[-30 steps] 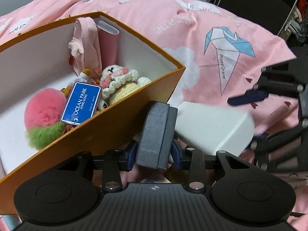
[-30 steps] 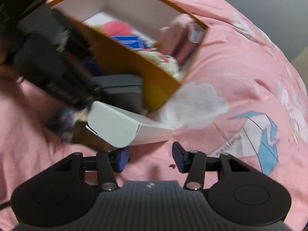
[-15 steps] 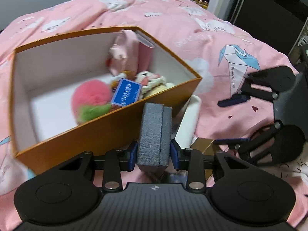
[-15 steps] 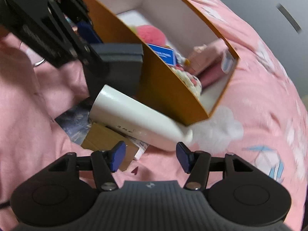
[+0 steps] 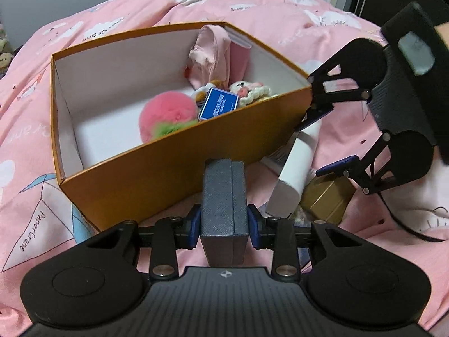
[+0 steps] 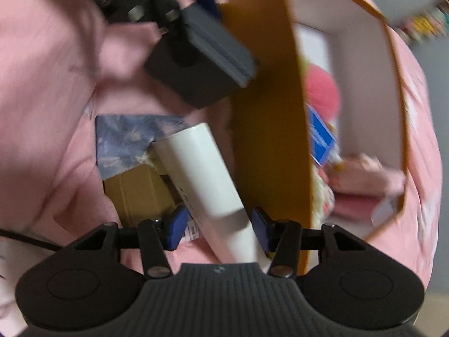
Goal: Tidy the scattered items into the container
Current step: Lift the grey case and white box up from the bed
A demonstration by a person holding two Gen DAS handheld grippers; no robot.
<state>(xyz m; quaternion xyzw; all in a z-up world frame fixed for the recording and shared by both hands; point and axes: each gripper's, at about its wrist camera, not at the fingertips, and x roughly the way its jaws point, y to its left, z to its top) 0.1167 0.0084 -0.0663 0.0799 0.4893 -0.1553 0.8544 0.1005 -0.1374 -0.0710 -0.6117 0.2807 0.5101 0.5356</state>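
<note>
A pink bedspread [image 5: 280, 14] printed with clouds and paper cranes covers the bed and carries everything. On it stands the orange box [image 5: 174, 168], open at the top, white inside. Its left half shows bare white floor; the right half holds a pink-and-green pompom [image 5: 167, 115], a blue card [image 5: 219, 106], a crocheted toy [image 5: 251, 92] and a pink cloth item [image 5: 213, 53] leaning in the far right corner.

Just outside the box's near right corner lies a cramped cluster — a white tube [image 5: 297, 168] angled along the box's right end and close to that wall, a brown carton [image 5: 327, 199] beside it, and a bluish printed packet [image 6: 132, 140] partly under both. Bedspread lies open in front of the near wall and to the far side of the box.

The right tool [image 6: 219, 226] is spread, its blue pads either side of the tube's narrow end; the blurred view does not show whether they touch it. The orange wall runs right beside its right pad.

The left tool [image 5: 224, 226] pinches a grey case [image 5: 224, 196] on edge between its pads, in front of the box's near wall, below the rim — the case is outside the box.
</note>
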